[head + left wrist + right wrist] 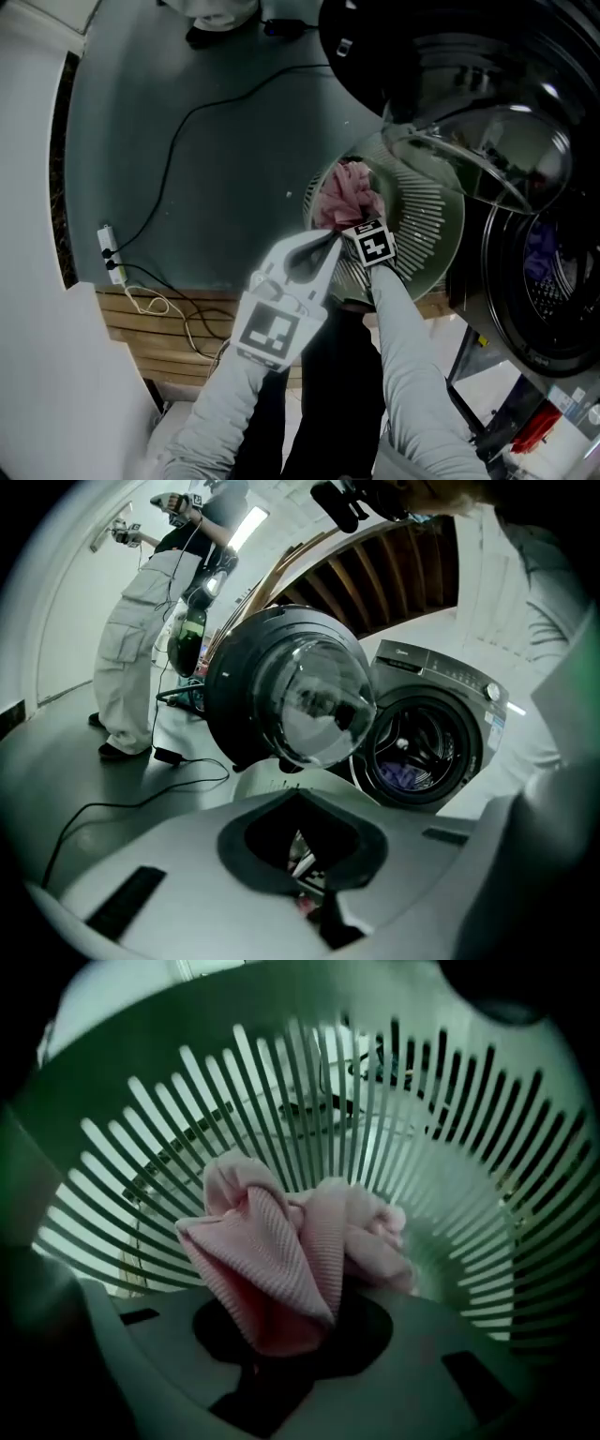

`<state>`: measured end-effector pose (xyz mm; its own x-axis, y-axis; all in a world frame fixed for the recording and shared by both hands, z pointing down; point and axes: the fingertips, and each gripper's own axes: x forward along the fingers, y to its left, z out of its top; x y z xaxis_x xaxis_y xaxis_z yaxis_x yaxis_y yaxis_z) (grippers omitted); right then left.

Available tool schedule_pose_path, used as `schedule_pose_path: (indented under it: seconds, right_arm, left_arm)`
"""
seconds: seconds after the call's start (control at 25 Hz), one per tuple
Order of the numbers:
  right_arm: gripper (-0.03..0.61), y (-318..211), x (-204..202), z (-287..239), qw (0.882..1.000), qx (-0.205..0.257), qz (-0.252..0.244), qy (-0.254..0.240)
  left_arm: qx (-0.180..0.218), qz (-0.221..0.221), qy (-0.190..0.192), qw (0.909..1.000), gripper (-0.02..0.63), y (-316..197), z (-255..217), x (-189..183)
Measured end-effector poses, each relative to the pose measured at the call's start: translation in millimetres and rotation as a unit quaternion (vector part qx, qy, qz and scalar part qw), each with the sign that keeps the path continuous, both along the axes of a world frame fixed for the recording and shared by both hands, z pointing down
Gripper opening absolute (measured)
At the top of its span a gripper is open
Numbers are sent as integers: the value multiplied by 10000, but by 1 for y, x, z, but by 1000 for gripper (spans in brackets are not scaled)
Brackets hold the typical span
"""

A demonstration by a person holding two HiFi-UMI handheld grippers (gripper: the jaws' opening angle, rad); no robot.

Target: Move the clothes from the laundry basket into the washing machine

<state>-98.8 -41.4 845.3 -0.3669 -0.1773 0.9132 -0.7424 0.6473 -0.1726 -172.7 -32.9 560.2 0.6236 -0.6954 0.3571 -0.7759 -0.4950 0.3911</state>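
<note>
Pink ribbed cloth (281, 1260) lies bunched in the laundry basket (450, 1185); the fingers of your right gripper (272, 1349) pinch it. Your left gripper (305, 869), fingers pressed together, faces the open washing machine (422, 742).

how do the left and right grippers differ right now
The left gripper is shut on nothing; the right gripper is shut on the pink cloth. The left gripper faces the open washer; the right gripper points down into the basket. Both have their jaws closed.
</note>
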Motion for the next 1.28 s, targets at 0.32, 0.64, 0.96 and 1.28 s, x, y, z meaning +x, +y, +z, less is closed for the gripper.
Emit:
schedule_pose_path:
  seconds: [0.32,0.64,0.96,1.28]
  right_arm:
    - [114,2,32,-150,9935,654,631,-689]
    - [114,22,61,-260,9798,1210,1302,-919]
    - [115,39,93,-334,9530,1791,2151,-1158]
    - [115,60,155,-394,9214,2380,2844,-1163]
  left_arm:
    - [146,426,-291,9986,18,5,-78,25]
    - [248,813,-466,9953,18,17,-144,52]
    - [345,1206,-715,9895,18,29,-173,70]
    - [376,1531,-751,9846,18,38,-192,116]
